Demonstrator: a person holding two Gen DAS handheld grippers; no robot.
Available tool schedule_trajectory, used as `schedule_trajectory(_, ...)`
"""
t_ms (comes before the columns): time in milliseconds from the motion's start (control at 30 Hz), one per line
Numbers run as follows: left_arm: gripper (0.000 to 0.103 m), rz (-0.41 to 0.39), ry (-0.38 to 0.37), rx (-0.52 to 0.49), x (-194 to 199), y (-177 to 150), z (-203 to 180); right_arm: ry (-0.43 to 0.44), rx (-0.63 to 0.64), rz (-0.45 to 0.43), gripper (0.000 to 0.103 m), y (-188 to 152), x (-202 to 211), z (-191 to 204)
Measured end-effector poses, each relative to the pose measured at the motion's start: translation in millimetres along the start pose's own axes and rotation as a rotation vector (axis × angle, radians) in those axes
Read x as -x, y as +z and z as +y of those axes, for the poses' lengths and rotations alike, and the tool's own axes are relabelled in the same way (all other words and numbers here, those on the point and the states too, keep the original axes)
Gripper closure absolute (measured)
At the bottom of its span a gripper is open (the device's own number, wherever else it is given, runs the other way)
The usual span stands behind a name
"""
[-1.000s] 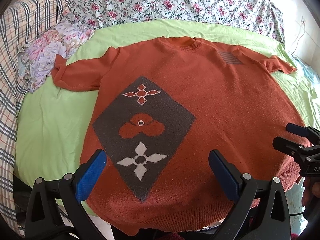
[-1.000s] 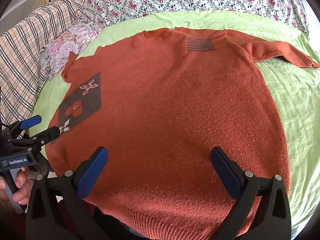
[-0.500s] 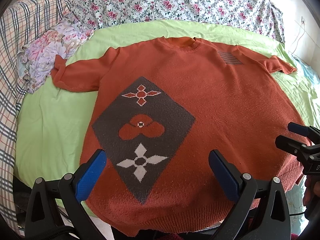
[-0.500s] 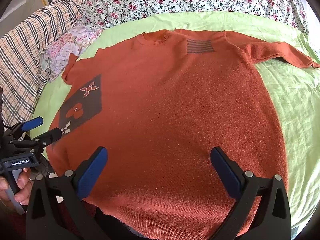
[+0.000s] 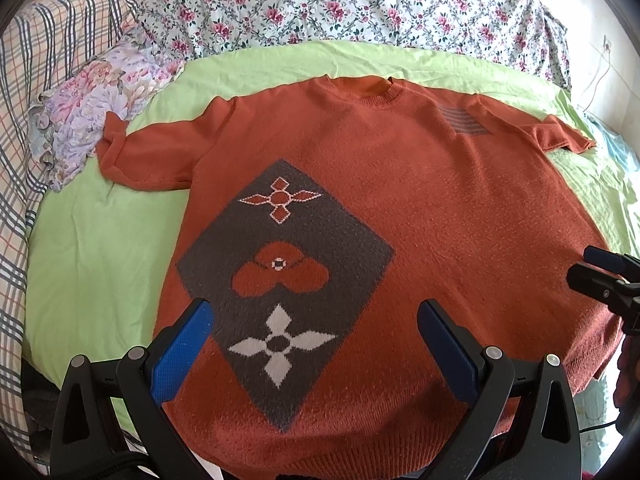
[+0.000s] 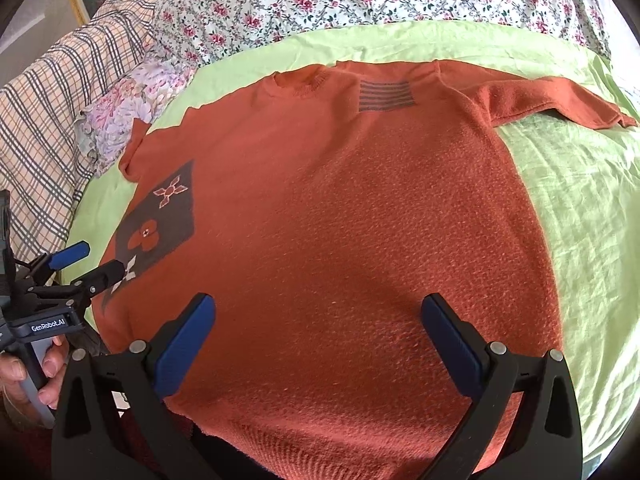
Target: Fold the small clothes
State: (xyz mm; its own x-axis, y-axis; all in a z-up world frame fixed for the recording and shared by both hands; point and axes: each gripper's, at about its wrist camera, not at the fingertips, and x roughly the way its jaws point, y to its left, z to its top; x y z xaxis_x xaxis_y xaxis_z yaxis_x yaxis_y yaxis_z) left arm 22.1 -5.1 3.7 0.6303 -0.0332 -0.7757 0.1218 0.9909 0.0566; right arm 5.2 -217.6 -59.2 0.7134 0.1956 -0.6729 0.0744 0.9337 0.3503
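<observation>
An orange knitted sweater (image 5: 440, 208) lies flat, front up, on a light green sheet (image 5: 100, 248). It has a dark grey diamond patch (image 5: 320, 248) with flower motifs and short sleeves spread to both sides. It also shows in the right wrist view (image 6: 352, 220). My left gripper (image 5: 314, 312) is open and empty above the patch near the hem. My right gripper (image 6: 318, 308) is open and empty above the sweater's lower right part. Each gripper shows in the other's view, the right gripper (image 5: 596, 268) at the sweater's right edge, the left gripper (image 6: 92, 262) at its left edge.
A floral quilt (image 5: 340, 4) lies along the far side of the bed. A checked blanket (image 5: 36, 80) and a pastel floral pillow (image 5: 92, 100) lie at the left. A hand (image 6: 28, 372) holds the left gripper's handle.
Both grippers have drifted slightly; the sweater has not moved and both stay open and empty.
</observation>
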Motion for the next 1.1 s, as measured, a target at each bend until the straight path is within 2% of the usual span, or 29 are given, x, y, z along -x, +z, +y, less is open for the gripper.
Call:
schedule_trajectory(333,0.001,0.034,-0.010,-0.011,-21.3,24.3,-7.5,-0.008,-0.074,-0.018,0.000,12.0,5.2,-35.9)
schedule_trajectory(633,0.001,0.039,-0.006,-0.020,-42.0,56.0,-11.2,-0.048,-0.182,-0.075,0.001,33.9,19.2,-95.2)
schedule_trajectory(767,0.001,0.034,-0.008,-0.020,-49.0,71.6,-14.8,-0.084,-0.253,-0.110,0.001,48.8,27.1,-140.5)
schedule_trajectory(967,0.001,0.041,-0.005,-0.034,-62.0,90.0,-24.2,-0.132,-0.420,-0.198,0.001,76.9,51.8,-232.8)
schedule_trajectory(1067,0.001,0.052,-0.008,-0.044,-70.0,95.1,-31.5,-0.136,-0.515,-0.268,0.009,93.5,61.8,-287.3)
schedule_trajectory(1100,0.001,0.058,-0.009,-0.047,-72.8,96.2,-34.0,-0.162,-0.560,-0.277,0.017,101.1,62.8,-308.7)
